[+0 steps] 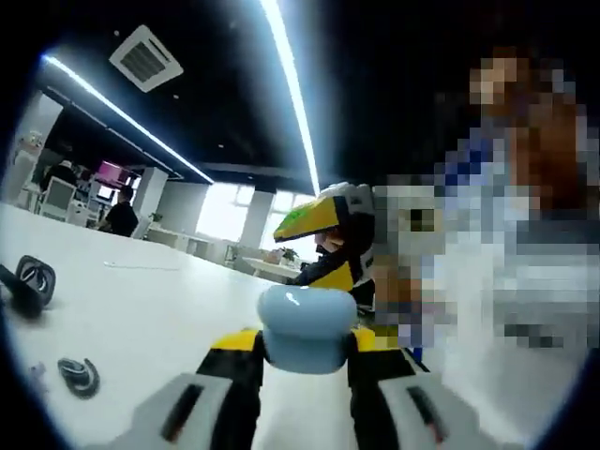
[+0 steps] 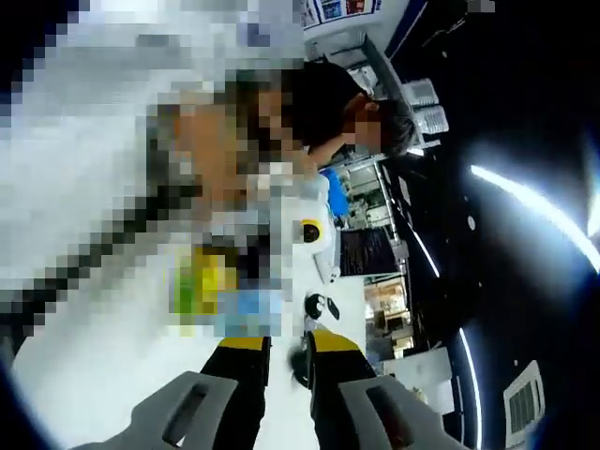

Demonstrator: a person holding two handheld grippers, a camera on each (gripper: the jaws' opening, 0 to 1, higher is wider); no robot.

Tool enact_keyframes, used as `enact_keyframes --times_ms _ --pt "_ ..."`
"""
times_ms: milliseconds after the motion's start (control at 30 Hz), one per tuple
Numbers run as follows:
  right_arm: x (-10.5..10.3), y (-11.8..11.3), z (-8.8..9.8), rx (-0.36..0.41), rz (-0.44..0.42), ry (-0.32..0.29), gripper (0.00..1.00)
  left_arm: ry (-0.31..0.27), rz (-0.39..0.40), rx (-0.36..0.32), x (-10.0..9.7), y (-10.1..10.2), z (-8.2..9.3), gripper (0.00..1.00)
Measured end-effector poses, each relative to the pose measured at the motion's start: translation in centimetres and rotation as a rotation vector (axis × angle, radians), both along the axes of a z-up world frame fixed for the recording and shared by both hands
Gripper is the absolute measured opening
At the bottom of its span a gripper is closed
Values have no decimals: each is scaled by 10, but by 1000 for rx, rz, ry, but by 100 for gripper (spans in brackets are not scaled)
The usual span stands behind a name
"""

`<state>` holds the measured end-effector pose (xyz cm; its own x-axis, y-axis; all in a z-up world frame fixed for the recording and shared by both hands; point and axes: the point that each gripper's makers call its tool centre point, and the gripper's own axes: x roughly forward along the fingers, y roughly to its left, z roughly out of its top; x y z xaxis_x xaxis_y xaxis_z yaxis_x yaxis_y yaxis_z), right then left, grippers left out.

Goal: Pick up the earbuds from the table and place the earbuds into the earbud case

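Note:
My left gripper [image 1: 305, 356] is shut on a pale blue earbud case [image 1: 305, 323], which is held upright between its yellow-and-black tips. Just behind the case, my right gripper [image 1: 323, 253] comes in from the far side. Two dark earbud-like pieces lie on the white table at the left, one near [image 1: 80, 375] and one farther off [image 1: 33, 281]. In the right gripper view, the right gripper [image 2: 300, 367] has its jaws nearly together on a small dark earbud [image 2: 302, 361]. The blue case [image 2: 248, 305] sits just beyond them.
The white table [image 1: 159, 309] stretches away to the left and back. A person stands close on the right of the left gripper view. Desks, chairs and a seated person [image 1: 120, 214] are far behind. A small black-and-white object [image 2: 323, 306] lies on the table past the right jaws.

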<state>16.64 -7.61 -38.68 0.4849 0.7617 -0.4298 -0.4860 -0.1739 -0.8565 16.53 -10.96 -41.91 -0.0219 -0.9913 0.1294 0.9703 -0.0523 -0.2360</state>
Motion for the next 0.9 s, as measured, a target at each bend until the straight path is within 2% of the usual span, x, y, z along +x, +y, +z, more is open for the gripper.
enact_keyframes --times_ms 167,233,400,500,633,700,733,800,833,867,900 --pt "-6 9 -5 -35 68 13 12 -3 -40 6 -10 -2 -1 37" --pt "-9 10 -10 -54 77 30 4 5 -44 1 -10 1 -1 37" --pt "-10 11 -15 -58 81 30 2 28 -56 5 -11 0 -3 37" --pt "-4 9 -13 -70 46 16 1 60 -52 -9 -9 -1 -2 37" --pt "8 -3 -18 -152 -50 -11 0 83 -22 -22 -3 2 0 36" --pt "12 -5 -23 -173 -75 -4 0 51 42 -19 6 4 1 33" --pt "13 -7 -25 -178 -96 17 0 37 73 11 11 5 -3 34" --pt "14 -7 -26 -175 -110 23 0 21 90 17 12 5 -3 33" --pt "15 -8 -27 -156 -133 57 0 15 100 19 12 5 -3 33" --pt "16 -11 -28 -167 -152 67 0 8 118 32 14 5 -5 32" --pt "19 -12 -29 -176 -175 72 0 -28 150 72 18 5 -10 32"
